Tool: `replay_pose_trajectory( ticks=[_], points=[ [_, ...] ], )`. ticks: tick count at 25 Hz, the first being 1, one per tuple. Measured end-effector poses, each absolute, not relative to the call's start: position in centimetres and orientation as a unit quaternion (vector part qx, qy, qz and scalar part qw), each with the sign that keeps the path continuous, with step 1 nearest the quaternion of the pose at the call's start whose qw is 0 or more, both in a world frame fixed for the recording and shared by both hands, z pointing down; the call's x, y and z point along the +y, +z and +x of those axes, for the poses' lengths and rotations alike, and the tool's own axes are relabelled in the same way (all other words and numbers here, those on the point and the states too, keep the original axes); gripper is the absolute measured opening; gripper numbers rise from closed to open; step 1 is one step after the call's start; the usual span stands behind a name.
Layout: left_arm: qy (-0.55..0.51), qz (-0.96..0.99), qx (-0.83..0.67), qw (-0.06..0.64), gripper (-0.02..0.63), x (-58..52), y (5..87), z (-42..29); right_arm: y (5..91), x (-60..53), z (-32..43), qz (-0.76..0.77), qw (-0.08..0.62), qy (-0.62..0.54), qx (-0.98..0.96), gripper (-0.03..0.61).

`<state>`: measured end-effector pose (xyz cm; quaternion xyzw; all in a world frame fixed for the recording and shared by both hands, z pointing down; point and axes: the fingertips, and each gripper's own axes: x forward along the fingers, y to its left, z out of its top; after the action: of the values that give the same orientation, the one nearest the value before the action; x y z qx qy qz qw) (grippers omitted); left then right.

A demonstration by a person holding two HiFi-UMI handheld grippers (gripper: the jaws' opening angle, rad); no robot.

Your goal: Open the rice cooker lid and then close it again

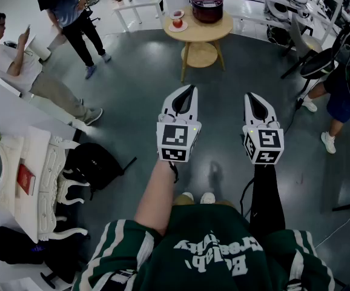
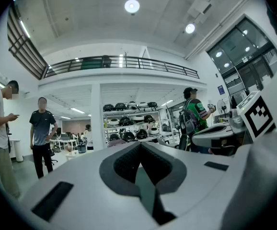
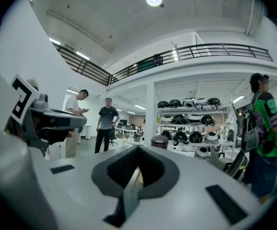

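The dark maroon rice cooker [image 1: 206, 5] stands with its lid down on a small round wooden table [image 1: 210, 31], far ahead across the floor. In the right gripper view the rice cooker [image 3: 159, 141] shows small, just above the jaw tips. My left gripper [image 1: 191, 90] and right gripper [image 1: 249, 96] are held side by side in the air at waist height, pointing toward the table and well short of it. Both have their jaws closed together with nothing between them, as seen at the left gripper [image 2: 139, 145] and the right gripper [image 3: 138, 149].
A red cup on a saucer [image 1: 177, 19] sits beside the cooker. A seated person [image 1: 17, 65] and a standing person [image 1: 72, 14] are at the left, another person [image 1: 338, 96] at the right. A white ornate table [image 1: 39, 180] and a black bag [image 1: 93, 162] lie near left.
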<state>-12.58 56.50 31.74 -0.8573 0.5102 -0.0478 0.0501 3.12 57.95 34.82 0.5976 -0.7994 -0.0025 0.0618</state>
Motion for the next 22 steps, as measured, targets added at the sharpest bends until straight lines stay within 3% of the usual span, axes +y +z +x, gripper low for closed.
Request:
replay_pose_trajectory(
  ticks=[22],
  points=[
    [-0.043,-0.853,0.519,0.033,-0.002,55.2,32.1,-13.5,34.2,57.6,2.9,0.583,0.034,-0.018,-0.812,0.005]
  ],
)
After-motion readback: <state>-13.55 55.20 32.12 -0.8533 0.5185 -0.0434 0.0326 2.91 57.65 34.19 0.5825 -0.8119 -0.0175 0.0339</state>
